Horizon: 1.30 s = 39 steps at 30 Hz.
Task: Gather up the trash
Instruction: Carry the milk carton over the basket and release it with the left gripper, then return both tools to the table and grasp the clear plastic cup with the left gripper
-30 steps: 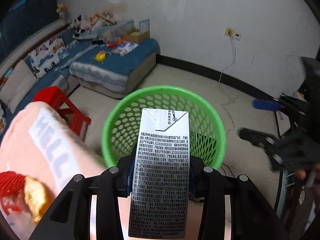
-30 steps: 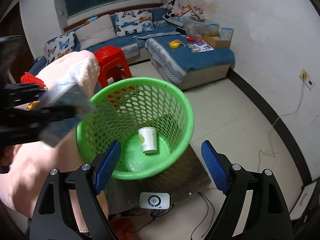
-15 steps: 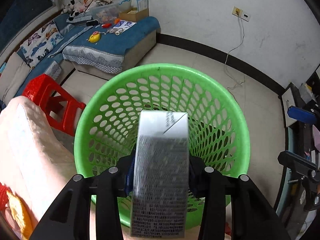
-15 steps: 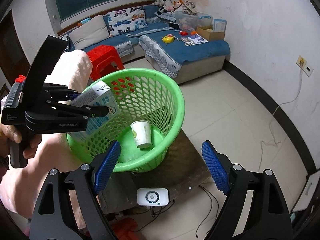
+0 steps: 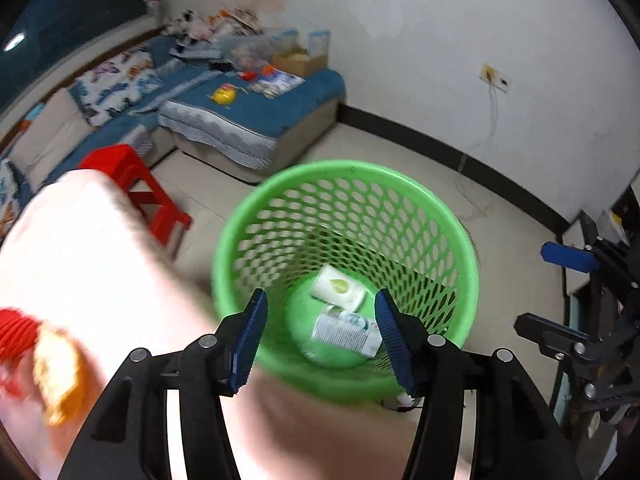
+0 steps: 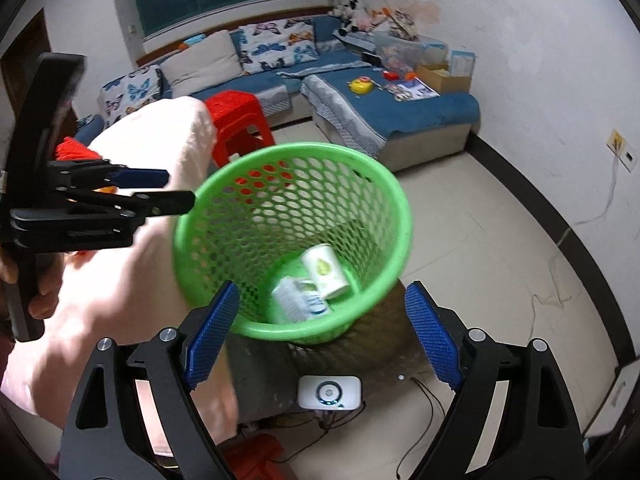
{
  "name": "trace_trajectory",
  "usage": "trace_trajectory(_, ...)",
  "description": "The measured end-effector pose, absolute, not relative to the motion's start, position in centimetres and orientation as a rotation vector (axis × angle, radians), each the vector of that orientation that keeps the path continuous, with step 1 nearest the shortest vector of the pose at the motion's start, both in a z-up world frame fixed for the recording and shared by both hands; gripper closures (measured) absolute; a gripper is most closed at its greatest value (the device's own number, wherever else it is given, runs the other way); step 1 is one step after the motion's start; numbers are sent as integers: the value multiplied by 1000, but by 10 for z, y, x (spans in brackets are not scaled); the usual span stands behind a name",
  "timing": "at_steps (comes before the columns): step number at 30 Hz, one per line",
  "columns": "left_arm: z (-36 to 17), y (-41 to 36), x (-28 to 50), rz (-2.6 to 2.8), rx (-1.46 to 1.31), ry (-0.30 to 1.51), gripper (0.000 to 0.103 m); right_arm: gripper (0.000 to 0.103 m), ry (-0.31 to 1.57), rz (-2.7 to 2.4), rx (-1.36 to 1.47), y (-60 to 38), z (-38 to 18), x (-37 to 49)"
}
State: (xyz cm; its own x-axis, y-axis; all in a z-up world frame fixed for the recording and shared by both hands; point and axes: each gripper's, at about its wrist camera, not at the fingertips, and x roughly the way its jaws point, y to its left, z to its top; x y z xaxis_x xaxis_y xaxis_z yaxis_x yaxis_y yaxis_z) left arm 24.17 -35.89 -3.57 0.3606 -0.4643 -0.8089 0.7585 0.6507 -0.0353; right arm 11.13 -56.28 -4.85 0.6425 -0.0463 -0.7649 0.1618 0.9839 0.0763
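Tiled floor (image 6: pixel 480 248), blue sofa (image 6: pixel 400 116), green basket (image 6: pixel 256 312).

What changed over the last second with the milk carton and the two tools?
The left tool, its jaws opening, let go of the milk carton, which dropped into the green basket beside the paper cup. The right tool stayed open and empty; basket and cup unmoved.
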Motion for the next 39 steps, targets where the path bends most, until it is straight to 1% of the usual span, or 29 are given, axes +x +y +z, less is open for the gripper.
trace_trajectory(1,-29,-346,238,-800,356,886,46,18,860,-107,136,-557,-46,112)
trace_trajectory(8,0,-258,218,-678,254,829,44,18,840,-6,101,-508,-33,123)
trace_trajectory(12,11,-202,207,-583,222,784,41,18,842,64,73,-475,-29,134)
trace_trajectory(22,15,-87,188,-394,101,764,41,18,851,244,23,-396,-30,163)
trace_trajectory(29,-1,-51,178,-361,40,800,41,19,875,344,36,-357,-40,186)
trace_trajectory(34,-21,-53,184,-391,-16,849,41,19,881,362,43,-341,-44,201)
trace_trajectory(39,-38,-63,196,-416,-31,879,44,19,894,368,49,-338,-48,208)
